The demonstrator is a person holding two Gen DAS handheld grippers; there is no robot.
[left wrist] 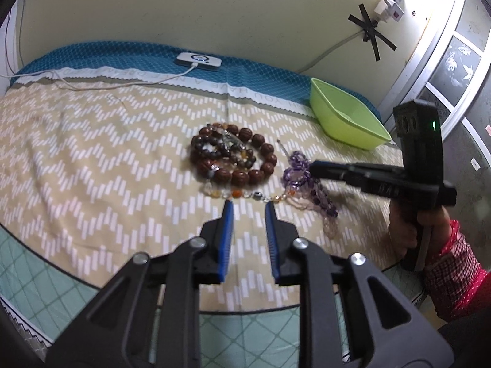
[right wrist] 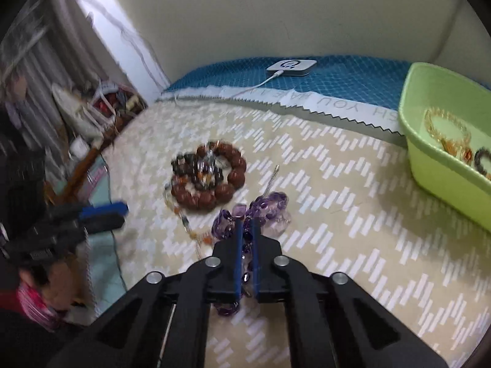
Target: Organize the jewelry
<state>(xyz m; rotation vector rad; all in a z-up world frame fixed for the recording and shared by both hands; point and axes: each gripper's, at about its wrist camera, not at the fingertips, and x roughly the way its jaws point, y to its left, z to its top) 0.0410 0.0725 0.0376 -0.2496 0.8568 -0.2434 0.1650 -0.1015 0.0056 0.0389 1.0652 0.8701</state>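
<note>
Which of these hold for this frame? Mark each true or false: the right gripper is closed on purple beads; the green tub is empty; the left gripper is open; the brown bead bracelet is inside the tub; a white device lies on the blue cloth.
1. The right gripper is closed on the purple crystal bead strand: true.
2. The light green plastic tub is empty: false, it holds amber and dark bead pieces.
3. The left gripper is open: true.
4. The large brown wooden bead bracelet is inside the tub: false, it lies on the beige zigzag cloth.
5. A flat white device lies on the blue cloth: true.
</note>
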